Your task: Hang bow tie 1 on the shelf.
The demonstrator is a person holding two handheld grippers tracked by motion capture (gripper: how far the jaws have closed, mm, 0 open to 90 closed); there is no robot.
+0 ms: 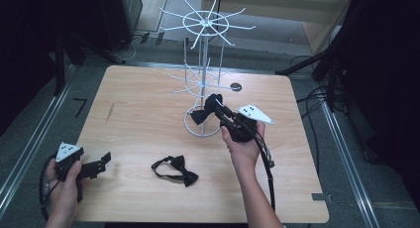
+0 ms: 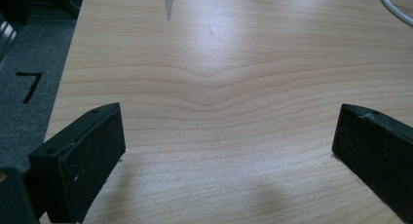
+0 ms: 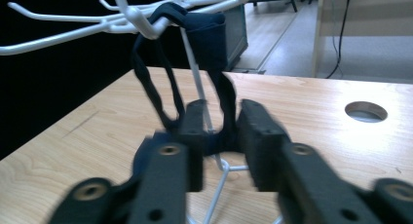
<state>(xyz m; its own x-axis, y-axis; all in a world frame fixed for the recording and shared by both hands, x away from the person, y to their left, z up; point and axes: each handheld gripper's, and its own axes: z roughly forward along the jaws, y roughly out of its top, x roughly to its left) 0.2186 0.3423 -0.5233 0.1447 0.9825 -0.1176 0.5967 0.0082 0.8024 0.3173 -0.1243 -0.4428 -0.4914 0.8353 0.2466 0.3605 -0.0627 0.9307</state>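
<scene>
Between the jaws of the right gripper (image 3: 221, 146) hung a black bow tie (image 3: 207, 39), its strap looped over a lower hook of the white wire rack (image 1: 202, 79). The jaws stood a little apart, and in the right gripper view the dangling strap passed through the narrow gap between them; whether the pads pressed on it could not be told from that blurred picture. The tie's long axis ran roughly up and down from the hook, its folded knot uppermost and the loop trailing toward the jaws. From the high view the right gripper (image 1: 218, 109) reached in toward the rack's post, just above its ring base, with the tie (image 1: 203, 114) dark beside it.

A second bow tie (image 1: 177, 170) lay flat on the table (image 1: 148, 104), well apart from the rack, its band curled out to the left of the bow.

The left gripper (image 1: 101, 161) rested near the table's near left corner, jaws wide apart with bare wood between them.

The table was pale wood with rounded corners and a round hole (image 1: 236, 86) near its far edge. Around it were grey floor, cables and dark surroundings.
</scene>
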